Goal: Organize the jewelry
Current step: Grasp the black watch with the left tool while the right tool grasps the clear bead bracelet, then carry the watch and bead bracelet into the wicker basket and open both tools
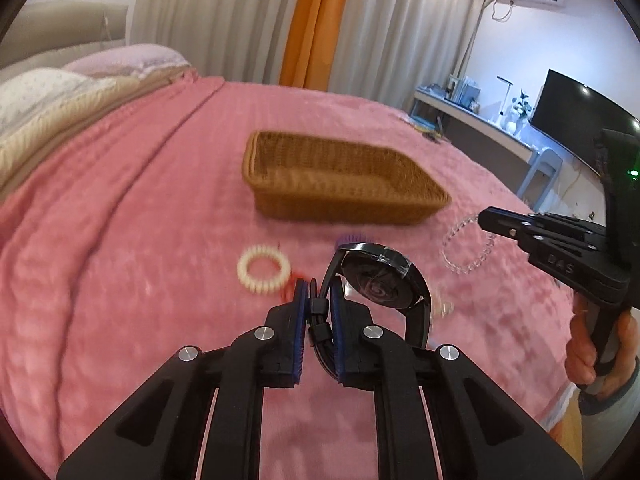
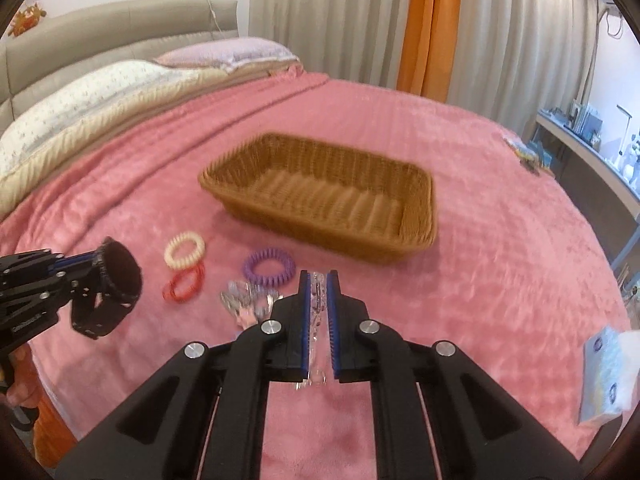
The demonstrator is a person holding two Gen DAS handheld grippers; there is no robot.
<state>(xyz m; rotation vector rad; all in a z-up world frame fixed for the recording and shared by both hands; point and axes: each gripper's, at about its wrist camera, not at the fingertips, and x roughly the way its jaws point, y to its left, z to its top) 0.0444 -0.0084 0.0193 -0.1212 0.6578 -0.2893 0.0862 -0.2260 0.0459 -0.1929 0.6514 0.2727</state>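
The left hand-held gripper point(image 1: 318, 304) clamps a black wristwatch point(image 1: 380, 280) by its strap; the right hand-held gripper point(image 2: 318, 312) pinches a clear bead bracelet point(image 2: 318, 320) — both above the bed point(image 2: 500, 260). Carry each over the wicker basket point(image 2: 416, 236), then release low.

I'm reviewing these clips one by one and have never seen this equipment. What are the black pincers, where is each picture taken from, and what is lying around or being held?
These are hand-held tools, not a robot: a person grips one in each hand. Each carries a fisheye camera looking along its jaws, so one picture comes from each tool. The left gripper is shut on the strap of a black wristwatch. The right gripper is shut on a clear beaded bracelet. On the pink bedspread sit an empty brown wicker basket, cream, red and purple coiled hair ties, and a small clear sparkly piece, too blurred to identify.
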